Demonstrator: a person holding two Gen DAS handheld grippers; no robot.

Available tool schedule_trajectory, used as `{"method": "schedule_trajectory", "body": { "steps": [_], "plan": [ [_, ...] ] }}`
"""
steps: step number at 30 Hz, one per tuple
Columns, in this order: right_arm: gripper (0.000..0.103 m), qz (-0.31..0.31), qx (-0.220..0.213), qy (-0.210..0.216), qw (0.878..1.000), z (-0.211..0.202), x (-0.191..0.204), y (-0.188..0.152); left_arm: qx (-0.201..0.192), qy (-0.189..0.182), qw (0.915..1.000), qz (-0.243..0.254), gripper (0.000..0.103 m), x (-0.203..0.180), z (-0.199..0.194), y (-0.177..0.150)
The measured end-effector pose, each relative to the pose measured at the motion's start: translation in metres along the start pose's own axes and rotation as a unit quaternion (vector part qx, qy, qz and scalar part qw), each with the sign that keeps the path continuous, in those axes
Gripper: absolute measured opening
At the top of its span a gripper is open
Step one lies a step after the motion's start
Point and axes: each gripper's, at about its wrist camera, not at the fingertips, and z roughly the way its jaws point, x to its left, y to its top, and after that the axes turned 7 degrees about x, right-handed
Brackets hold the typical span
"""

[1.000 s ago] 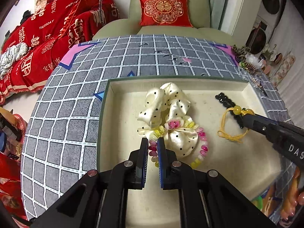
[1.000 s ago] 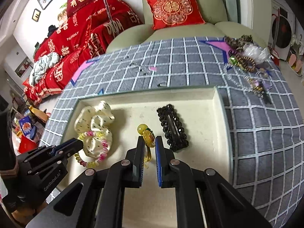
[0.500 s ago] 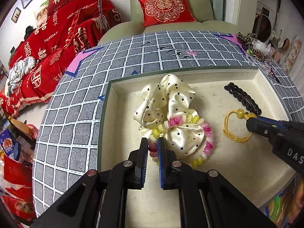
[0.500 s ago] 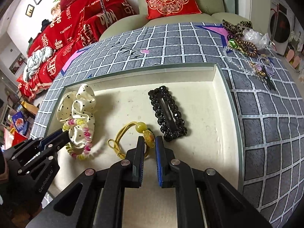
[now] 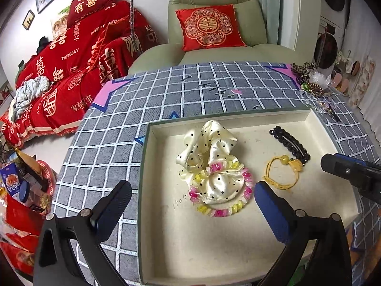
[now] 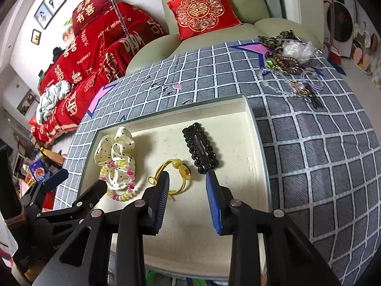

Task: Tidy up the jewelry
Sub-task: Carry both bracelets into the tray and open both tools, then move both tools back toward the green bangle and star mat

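While both jaws are opening empty, the left gripper [image 5: 193, 205] and right gripper [image 6: 188, 183] are risking snagging the beaded bracelet [image 5: 220, 189] or yellow cord [image 6: 172, 178] in the tray [image 5: 281, 116].

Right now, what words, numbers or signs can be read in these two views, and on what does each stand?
"1505", handwritten faintly on the tray floor, last digit partly hidden by the bead bracelet.
"有喜" on the red pillow atop the sofa.
"HAPPY WED…" and "THE BIG DAY", roughly read, on the red sofa throw.
"囍" emblem on the red cushion on the green armchair.
Blue box at the left: print too small to read.
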Motion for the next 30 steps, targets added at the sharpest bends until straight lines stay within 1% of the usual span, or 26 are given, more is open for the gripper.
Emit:
{"method": "schedule_trajectory", "body": {
  "steps": [1,3,4,5,9,11,13,15,17,20,25,27,30],
  "plan": [
    [0.035,0.001,0.000,0.003,1.000,-0.003,0.000,-0.002,-0.002,-0.001,1.0000,-0.001,0.103,0.000,-0.003,-0.001],
    [0.044,0.001,-0.003,0.006,1.000,-0.010,0.000,-0.006,-0.007,-0.002,1.0000,-0.002,0.103,0.002,-0.011,-0.006],
    [0.057,0.000,-0.005,0.006,1.000,-0.014,0.001,-0.009,-0.007,-0.003,1.0000,-0.003,0.103,0.004,-0.013,-0.009],
    [0.066,0.000,-0.007,0.008,1.000,-0.018,0.002,-0.011,-0.007,-0.005,0.9999,-0.005,0.103,0.005,-0.016,-0.012],
    [0.076,-0.001,-0.016,0.022,1.000,-0.036,0.005,-0.022,-0.011,-0.021,0.9996,-0.017,0.103,0.012,-0.032,-0.026],
    [0.084,-0.001,-0.020,0.029,0.999,-0.045,0.005,-0.030,-0.014,-0.029,0.9993,-0.019,0.103,0.017,-0.043,-0.037],
    [0.084,0.000,-0.027,0.037,0.999,-0.056,0.005,-0.038,-0.017,-0.031,0.9993,-0.015,0.103,0.019,-0.054,-0.049],
    [0.089,0.000,-0.030,0.045,0.999,-0.066,0.005,-0.048,-0.015,-0.031,0.9993,-0.013,0.103,0.020,-0.063,-0.061],
    [0.103,0.002,-0.038,0.052,0.998,-0.075,0.004,-0.057,-0.015,-0.036,0.9991,-0.014,0.103,0.022,-0.070,-0.071],
    [0.103,0.000,-0.050,0.055,0.997,-0.088,0.005,-0.070,-0.019,-0.034,0.9991,-0.015,0.103,0.024,-0.083,-0.090],
    [0.103,-0.008,-0.060,0.050,0.997,-0.104,0.007,-0.095,-0.025,-0.013,0.9996,-0.004,0.103,0.023,-0.097,-0.118],
    [0.103,-0.005,-0.063,0.053,0.997,-0.109,0.006,-0.105,-0.026,-0.017,0.9995,-0.008,0.103,0.025,-0.100,-0.125],
    [0.103,0.009,-0.066,0.064,0.996,-0.115,0.001,-0.118,-0.016,-0.026,0.9994,-0.017,0.103,0.028,-0.101,-0.136]
  ]
}}
